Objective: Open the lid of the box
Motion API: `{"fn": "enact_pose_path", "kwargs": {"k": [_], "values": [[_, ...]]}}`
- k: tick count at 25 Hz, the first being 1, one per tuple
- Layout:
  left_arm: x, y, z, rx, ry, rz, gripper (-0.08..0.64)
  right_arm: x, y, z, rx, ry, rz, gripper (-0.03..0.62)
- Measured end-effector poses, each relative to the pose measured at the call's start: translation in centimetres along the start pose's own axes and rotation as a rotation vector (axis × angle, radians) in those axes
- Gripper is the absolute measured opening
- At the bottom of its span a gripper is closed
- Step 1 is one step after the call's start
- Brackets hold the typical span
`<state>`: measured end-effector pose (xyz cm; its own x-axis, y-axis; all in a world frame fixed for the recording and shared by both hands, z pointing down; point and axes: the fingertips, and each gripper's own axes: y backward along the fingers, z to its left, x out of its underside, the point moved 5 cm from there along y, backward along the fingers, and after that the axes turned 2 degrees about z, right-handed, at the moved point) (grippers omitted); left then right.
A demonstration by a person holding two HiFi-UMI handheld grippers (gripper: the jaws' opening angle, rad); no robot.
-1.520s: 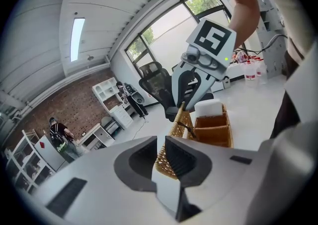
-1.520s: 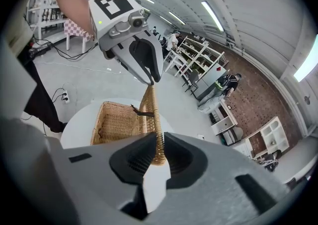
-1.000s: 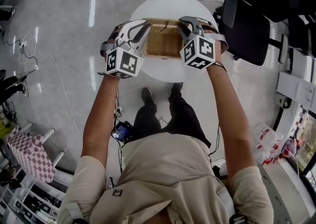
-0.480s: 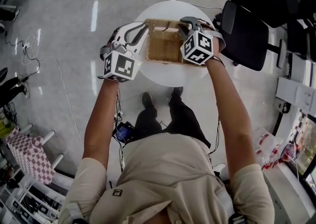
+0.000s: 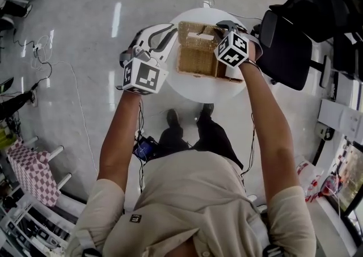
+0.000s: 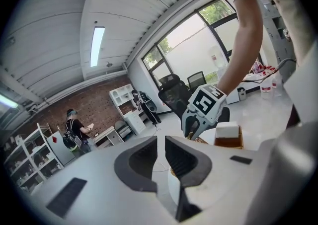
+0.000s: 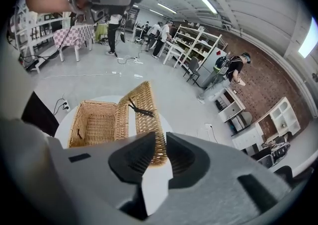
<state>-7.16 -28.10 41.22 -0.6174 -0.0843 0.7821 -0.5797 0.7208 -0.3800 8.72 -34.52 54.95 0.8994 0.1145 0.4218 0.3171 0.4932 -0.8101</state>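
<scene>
Right gripper [image 7: 161,142]: we read the jaws as pinched narrow on the free edge of the lid [image 7: 149,124], wicker showing in the gap. Lid is raised, standing tilted on its hinge side above the box [image 7: 92,104]. Box is open, and we see its woven inside in the right gripper view. A dark clasp sits on the lid's face

Left gripper [image 6: 160,142]: jaws drawn in to a thin slit with nothing in it. It's held off the box's left side, apart from it, pointing across at the right gripper

Box sits on a round white table [image 5: 198,88], toward the far half of the top from the person. We see a black chair [image 5: 286,51] just right of the table, grey glossy floor [image 5: 85,34] around it, and cables trailing on the left
</scene>
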Motion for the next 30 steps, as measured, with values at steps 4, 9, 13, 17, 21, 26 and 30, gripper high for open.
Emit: {"fn": "enact_pose_path", "kwargs": {"k": [4,9,13,17,21,26,30], "values": [[-0.9,1.0,1.3,-0.016,0.044,-0.031,0.048,0.1,-0.8,-0.7,-0.021,-0.018,0.036,0.057],[-2.1,2.5,3.1,-0.020,0.146,-0.066,0.048,-0.2,-1.1,-1.2,-0.035,-0.028,0.070,0.063],[-3.0,3.2,4.0,0.025,0.251,-0.089,0.048,-0.5,-0.3,-1.4,-0.028,-0.043,0.068,0.051],[-4.6,4.5,4.7,0.070,0.305,-0.096,0.048,-1.9,1.7,-2.1,0.004,-0.091,0.019,0.035],[-6.1,6.1,5.7,0.116,0.400,-0.112,0.048,-4.0,4.9,-3.2,0.061,-0.172,-0.061,0.014],[-7.9,7.6,6.9,0.134,0.456,-0.169,0.048,-6.9,10.0,-5.1,0.133,-0.316,-0.210,-0.005],[-9.7,9.1,7.6,0.130,0.450,-0.222,0.048,-9.3,15.5,-6.2,0.159,-0.442,-0.355,-0.006]]}}
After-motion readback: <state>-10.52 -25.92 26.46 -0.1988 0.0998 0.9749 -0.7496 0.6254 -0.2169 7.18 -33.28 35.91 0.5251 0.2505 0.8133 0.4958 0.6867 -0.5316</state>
